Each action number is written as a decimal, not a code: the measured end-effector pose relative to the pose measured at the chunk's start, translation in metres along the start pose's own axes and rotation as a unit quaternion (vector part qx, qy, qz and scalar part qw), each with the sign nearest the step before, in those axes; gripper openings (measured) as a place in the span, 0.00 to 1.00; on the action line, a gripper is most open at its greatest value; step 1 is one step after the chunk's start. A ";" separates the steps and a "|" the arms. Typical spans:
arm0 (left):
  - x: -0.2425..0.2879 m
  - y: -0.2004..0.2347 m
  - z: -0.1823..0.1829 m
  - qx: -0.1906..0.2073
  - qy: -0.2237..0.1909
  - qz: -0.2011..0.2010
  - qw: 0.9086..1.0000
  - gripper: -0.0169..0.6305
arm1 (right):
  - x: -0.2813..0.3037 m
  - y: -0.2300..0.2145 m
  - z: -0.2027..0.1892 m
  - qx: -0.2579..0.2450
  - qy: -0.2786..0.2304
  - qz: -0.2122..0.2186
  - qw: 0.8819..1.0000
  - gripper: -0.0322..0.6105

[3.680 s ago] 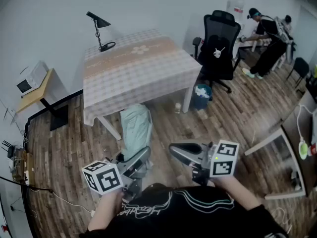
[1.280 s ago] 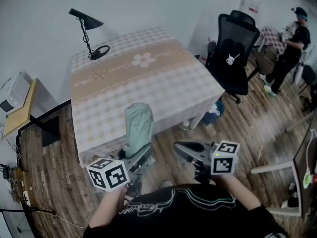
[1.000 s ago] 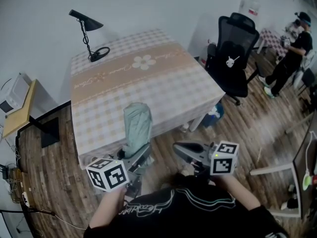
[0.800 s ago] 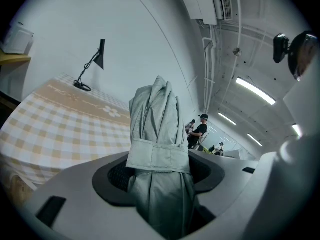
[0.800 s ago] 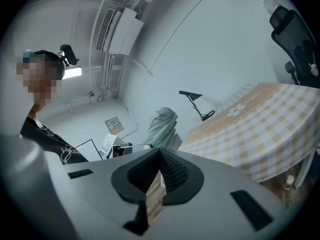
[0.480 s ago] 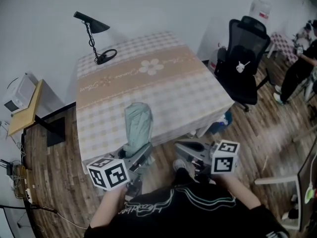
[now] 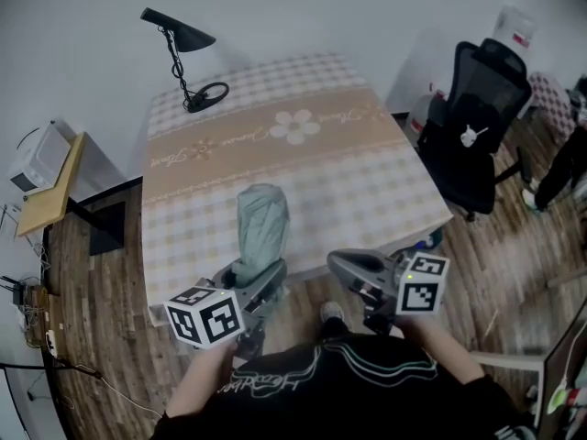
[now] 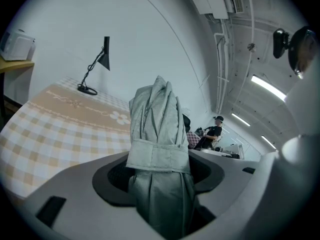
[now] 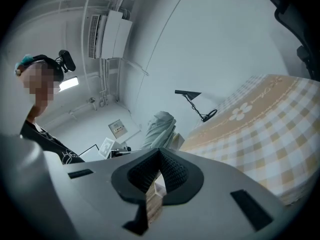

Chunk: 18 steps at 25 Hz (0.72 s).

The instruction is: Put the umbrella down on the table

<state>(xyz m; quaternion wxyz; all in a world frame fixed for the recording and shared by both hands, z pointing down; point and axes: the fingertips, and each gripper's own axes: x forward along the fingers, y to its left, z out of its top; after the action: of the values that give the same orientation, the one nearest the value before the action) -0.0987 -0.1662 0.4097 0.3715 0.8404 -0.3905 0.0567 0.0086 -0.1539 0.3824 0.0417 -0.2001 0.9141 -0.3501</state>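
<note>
Checked tabletop just ahead, desk lamp at far corner. Left claw clamps folded umbrella near strap, tip up, likely to clear edge before lowering. Right claw clenched, empty, spare.

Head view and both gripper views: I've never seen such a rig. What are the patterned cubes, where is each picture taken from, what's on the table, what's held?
No robot: a person holds a two-jaw gripper in each hand, and the patterned cubes are parts of those. The head view looks down from a camera on the person's head; each gripper view looks along that gripper's own jaws. The left gripper is clamped on a folded grey-green umbrella, not yet on the table. The right gripper is shut and empty. A black lamp stands on the table's far corner.
</note>
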 end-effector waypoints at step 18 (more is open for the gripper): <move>0.085 0.022 0.056 0.010 -0.001 0.039 0.999 0.45 | 0.007 -0.089 0.061 0.017 0.024 0.021 0.999 0.07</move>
<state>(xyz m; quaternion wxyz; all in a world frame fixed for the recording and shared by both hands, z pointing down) -0.0661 -0.2648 0.4153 0.3606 0.8281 -0.4228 0.0744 0.0456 -0.2542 0.3952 0.0307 -0.1719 0.9126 -0.3696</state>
